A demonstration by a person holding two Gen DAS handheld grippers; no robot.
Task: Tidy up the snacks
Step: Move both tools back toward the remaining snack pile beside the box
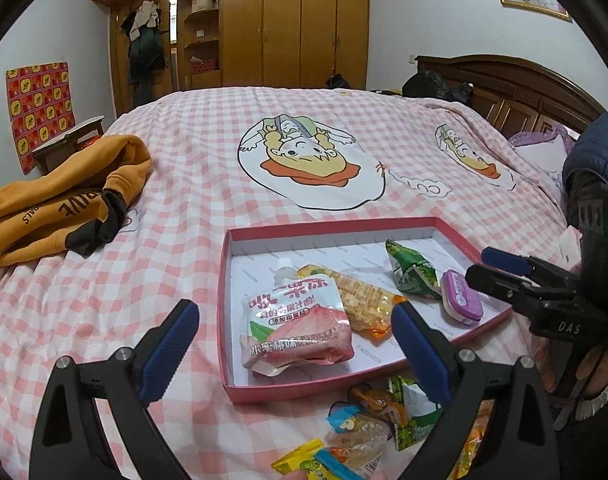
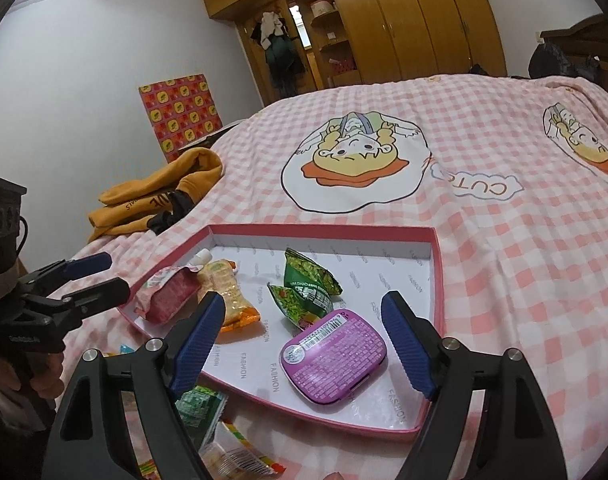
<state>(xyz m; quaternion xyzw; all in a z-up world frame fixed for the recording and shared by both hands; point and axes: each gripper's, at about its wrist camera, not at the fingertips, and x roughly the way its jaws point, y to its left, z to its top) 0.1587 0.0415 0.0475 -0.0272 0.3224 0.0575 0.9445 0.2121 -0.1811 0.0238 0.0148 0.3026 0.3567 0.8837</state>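
A bed covered with a pink-and-white checked cartoon-print sheet (image 1: 176, 184) served as the work surface, in a room with a tall wooden wardrobe (image 1: 296, 24) and a crumpled mustard-yellow hooded sweatshirt (image 1: 60, 196) lying at the bed's left side. On the sheet sat a shallow pink cardboard tray with a white lining (image 1: 224, 312). It held a pink peach-jelly drink pouch (image 1: 300, 328), an orange-ended clear cracker packet (image 1: 363, 304), green foil snack packets (image 2: 309, 284) and a flat purple candy tin (image 2: 333, 354).

Only the left wrist view showed the loose wrapped snacks (image 1: 367, 428) heaped on the sheet in front of the tray; the right view gave the tin's label side plainly.

The left gripper (image 1: 294, 342) stood wide open above the pouch, gripping nothing. The right gripper (image 2: 304, 340) gaped equally wide, empty, hovering over the tin.
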